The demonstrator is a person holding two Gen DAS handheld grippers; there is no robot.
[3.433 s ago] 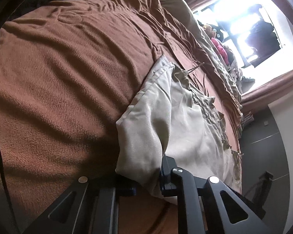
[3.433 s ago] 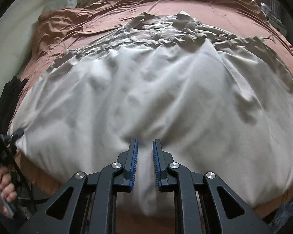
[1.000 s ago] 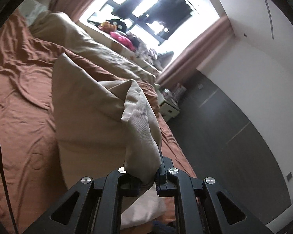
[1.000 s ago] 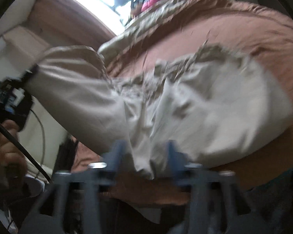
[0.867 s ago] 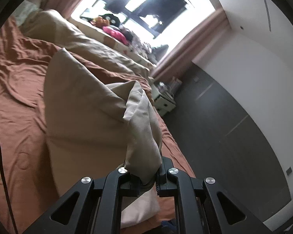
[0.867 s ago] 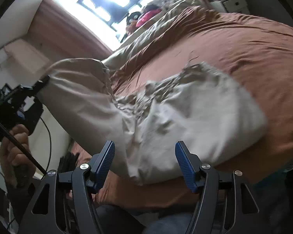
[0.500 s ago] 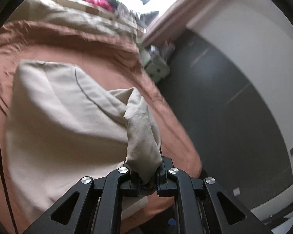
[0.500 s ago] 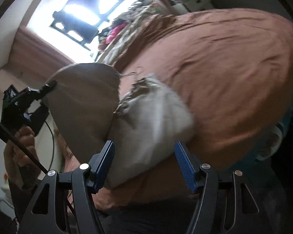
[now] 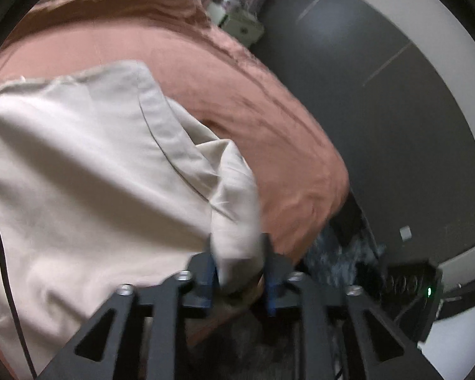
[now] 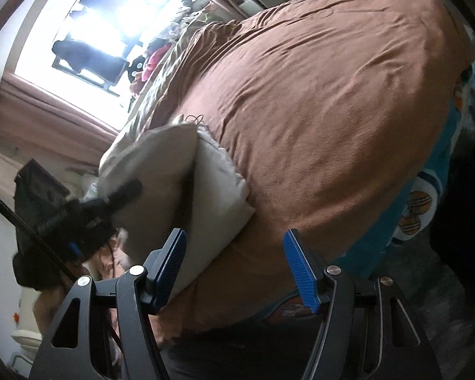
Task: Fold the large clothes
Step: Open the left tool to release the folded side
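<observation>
As blur hides L grip (image 9: 239, 269), garment (image 9: 79, 174) bunched

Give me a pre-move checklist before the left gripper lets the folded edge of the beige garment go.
1. Left gripper has cloth between its fingers: ok, a bunched corner of the beige fabric garment sits there; whether it is clamped tight, cannot tell, the view is blurred.
2. Right gripper free of cloth: ok, jaws wide apart, nothing between them.
3. Garment doubled over: ok, one beige layer lies over another on the brown bedspread.
4. Edges of the layers lined up: cannot tell.
5. Garment fully on the bed: cannot tell; it lies close to the bed's edge.
</observation>
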